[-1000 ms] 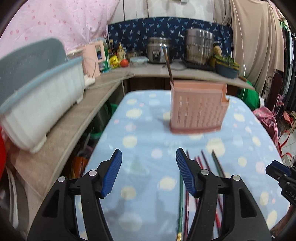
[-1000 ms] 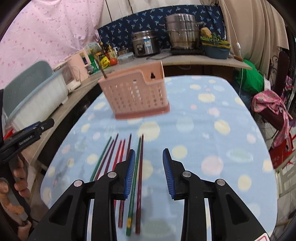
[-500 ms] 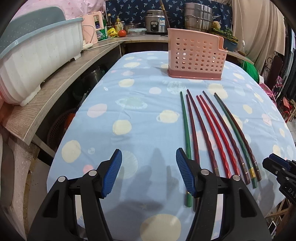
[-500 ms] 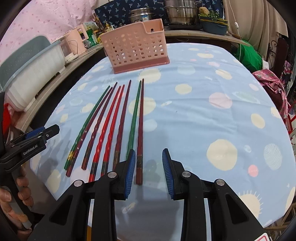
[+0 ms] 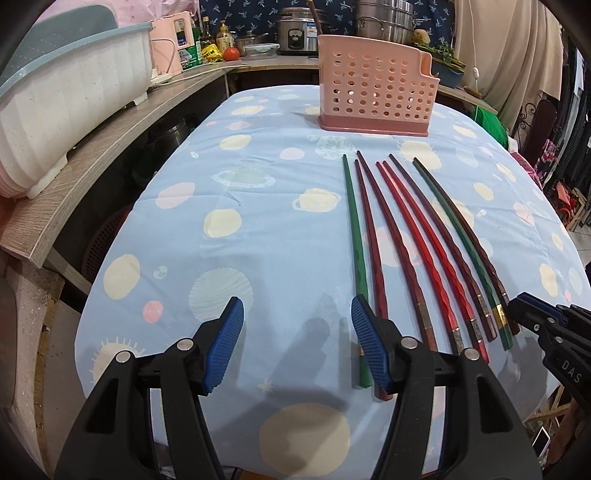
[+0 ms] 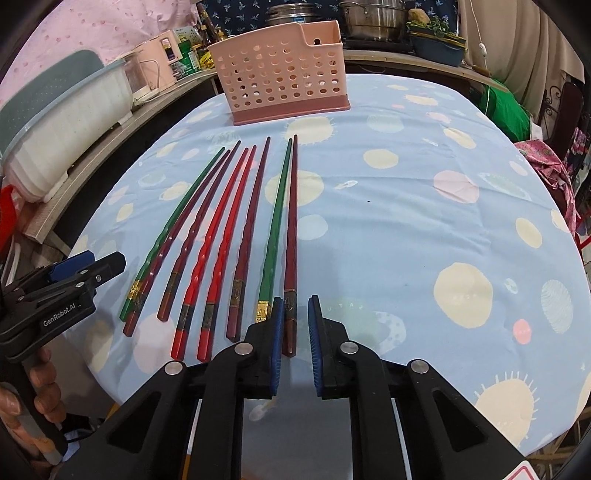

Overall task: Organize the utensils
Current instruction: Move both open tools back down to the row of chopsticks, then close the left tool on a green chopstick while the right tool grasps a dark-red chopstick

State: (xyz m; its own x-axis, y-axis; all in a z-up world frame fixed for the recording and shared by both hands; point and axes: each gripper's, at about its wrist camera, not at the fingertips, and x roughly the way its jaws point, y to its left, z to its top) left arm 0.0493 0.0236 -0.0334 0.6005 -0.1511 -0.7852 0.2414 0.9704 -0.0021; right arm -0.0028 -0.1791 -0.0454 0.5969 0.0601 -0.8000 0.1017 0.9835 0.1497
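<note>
Eight chopsticks (image 6: pixel 236 236) lie side by side before the pink holder (image 6: pixel 284 74); the left gripper (image 5: pixel 295 345) gapes wide, the right gripper (image 6: pixel 295 343) narrowly parted, both empty.

Both grippers have black plastic frames, silver rivets and ribbed blue fingers (image 5: pixel 224 345).

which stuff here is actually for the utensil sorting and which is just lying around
For the job:
chopsticks laid out on the tablecloth
pink holder
left tongs, right tongs

Just lying about:
white dish rack
rice cooker
steel pot
tomato
</note>
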